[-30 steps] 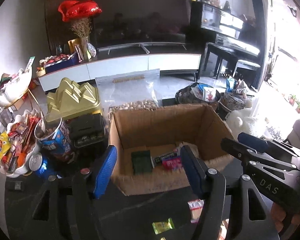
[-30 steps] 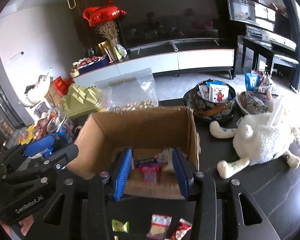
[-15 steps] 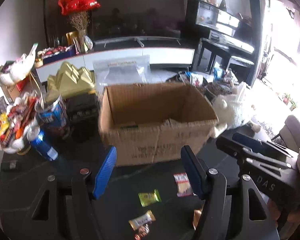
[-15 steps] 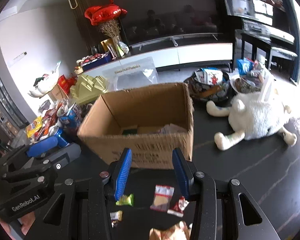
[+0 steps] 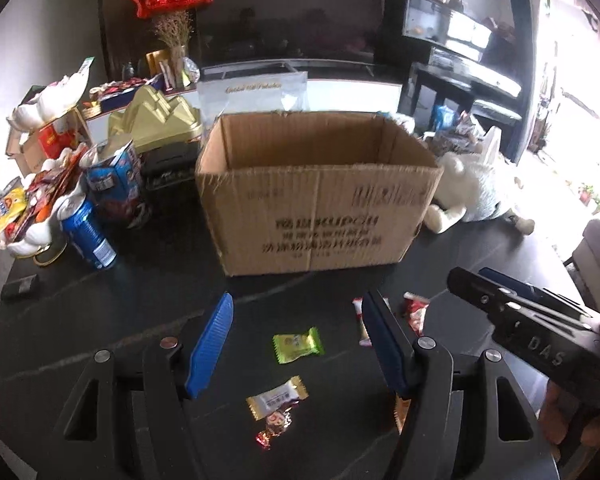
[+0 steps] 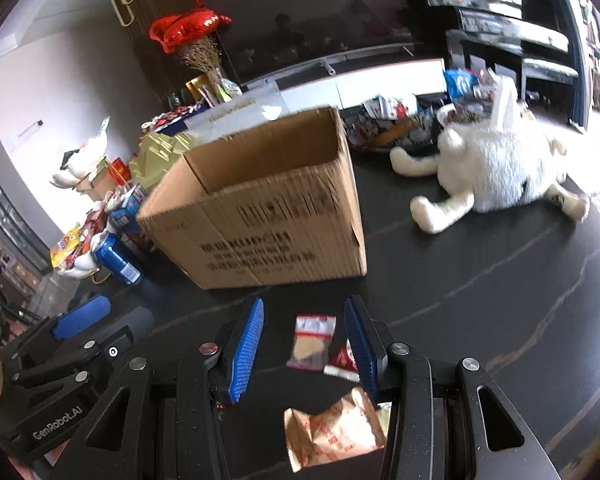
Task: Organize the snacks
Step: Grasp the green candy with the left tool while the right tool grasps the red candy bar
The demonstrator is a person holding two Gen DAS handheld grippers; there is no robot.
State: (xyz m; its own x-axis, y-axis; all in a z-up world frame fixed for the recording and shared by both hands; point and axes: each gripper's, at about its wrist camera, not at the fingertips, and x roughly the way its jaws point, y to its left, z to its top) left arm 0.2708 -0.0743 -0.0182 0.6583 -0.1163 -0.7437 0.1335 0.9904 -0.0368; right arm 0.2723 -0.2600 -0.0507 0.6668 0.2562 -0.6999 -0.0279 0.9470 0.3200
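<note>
While both grippers [image 5: 296, 344] [image 6: 304, 340] hover, fingers apart and empty, a cardboard box [image 5: 316, 196] sits on the dark table [image 5: 160, 292].

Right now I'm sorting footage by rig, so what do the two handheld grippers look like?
Both are matte black with triangular cut-outs in the frames and silver rivets. The left gripper and right gripper each have two jaws faced with ribbed blue pads. White lettering shows on their sides: "GenRobot.AI" on the left one, "DAS" on the right. No cables or sleeves show.
</note>
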